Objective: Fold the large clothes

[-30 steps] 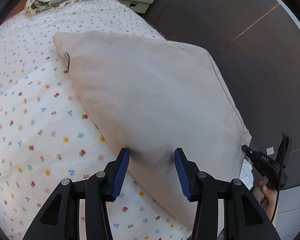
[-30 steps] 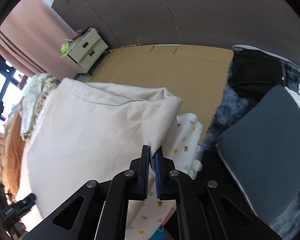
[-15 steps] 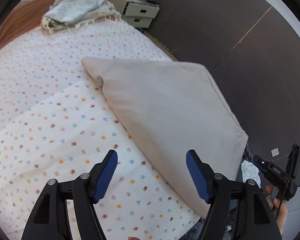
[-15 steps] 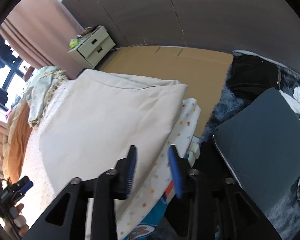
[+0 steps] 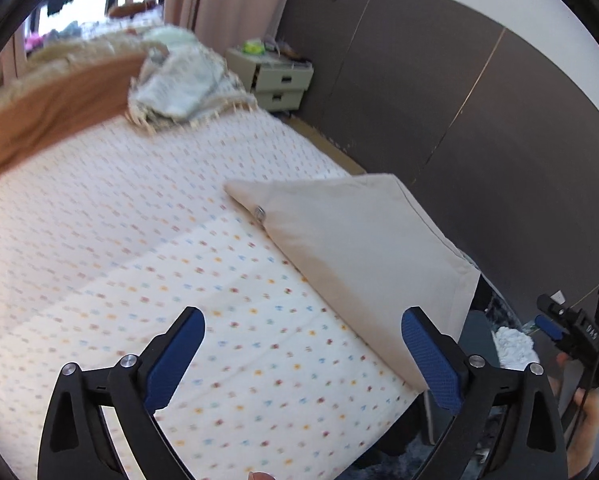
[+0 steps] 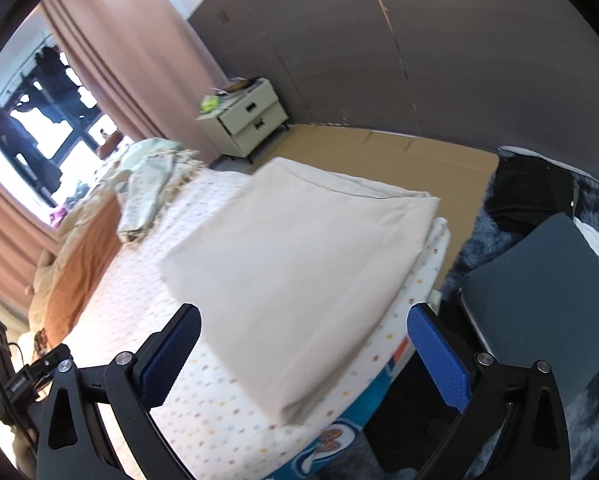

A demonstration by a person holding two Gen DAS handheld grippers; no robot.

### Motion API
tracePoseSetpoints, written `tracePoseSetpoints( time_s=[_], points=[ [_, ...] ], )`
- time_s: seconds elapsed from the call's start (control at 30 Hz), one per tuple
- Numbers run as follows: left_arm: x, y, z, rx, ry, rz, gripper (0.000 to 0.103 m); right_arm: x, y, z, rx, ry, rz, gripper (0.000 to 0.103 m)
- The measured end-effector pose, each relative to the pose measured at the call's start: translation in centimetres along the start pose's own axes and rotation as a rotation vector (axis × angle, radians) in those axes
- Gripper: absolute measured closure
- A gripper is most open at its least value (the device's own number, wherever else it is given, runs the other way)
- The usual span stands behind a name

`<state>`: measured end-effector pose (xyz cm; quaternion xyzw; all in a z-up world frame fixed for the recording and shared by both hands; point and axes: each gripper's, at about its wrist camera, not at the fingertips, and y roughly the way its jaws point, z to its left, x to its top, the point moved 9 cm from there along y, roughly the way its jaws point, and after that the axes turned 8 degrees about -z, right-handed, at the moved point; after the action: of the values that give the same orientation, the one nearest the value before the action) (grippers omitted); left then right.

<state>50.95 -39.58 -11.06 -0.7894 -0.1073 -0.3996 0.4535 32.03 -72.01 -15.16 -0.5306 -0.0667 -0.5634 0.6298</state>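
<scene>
2 grippers: left gripper (image 5: 303, 354) and right gripper (image 6: 303, 354), jaws opening wide, nothing between them.
Folded beige garment (image 6: 299, 264): flat on the floral bed (image 5: 139, 240).

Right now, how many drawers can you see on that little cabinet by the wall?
2. Both are on the front of the cream cabinet: an upper drawer and a lower drawer directly beneath it. The cabinet's other sides are hidden.

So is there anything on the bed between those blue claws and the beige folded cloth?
Nothing visible. The beige folded cloth lies flat on the flowered bedsheet, with only bare sheet and air between it and the left gripper and right gripper. Both grippers' jaws are opening and hold nothing.
</scene>
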Motion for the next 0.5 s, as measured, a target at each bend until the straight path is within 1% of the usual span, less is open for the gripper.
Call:
tracePoseSetpoints(
  time_s=[0.03,0.1,0.27,0.37,0.43,0.5],
  points=[
    [0.1,-1.2,0.3,0.007,0.008,-0.016,0.004,-0.2,-0.7,0.8,0.027,0.011,0.004,0.000],
    [0.2,-3.6,0.8,0.017,0.012,-0.055,0.004,-0.5,-2.0,2.0,0.039,0.003,-0.005,0.000],
    [0.2,-10.1,1.8,0.042,0.017,-0.158,0.002,-1.0,-6.2,5.7,0.071,-0.080,-0.051,0.000],
    [-0.4,-13.3,2.7,0.089,0.017,-0.194,0.001,-1.5,-8.3,7.5,0.077,-0.132,-0.072,0.000],
    [-0.8,-15.5,2.9,0.085,0.022,-0.226,0.001,-2.0,-9.3,8.6,0.079,-0.167,-0.078,0.000],
    [-1.5,-17.6,3.2,0.105,0.037,-0.245,0.001,-2.7,-10.5,9.8,0.093,-0.199,-0.078,0.000]
  ],
)
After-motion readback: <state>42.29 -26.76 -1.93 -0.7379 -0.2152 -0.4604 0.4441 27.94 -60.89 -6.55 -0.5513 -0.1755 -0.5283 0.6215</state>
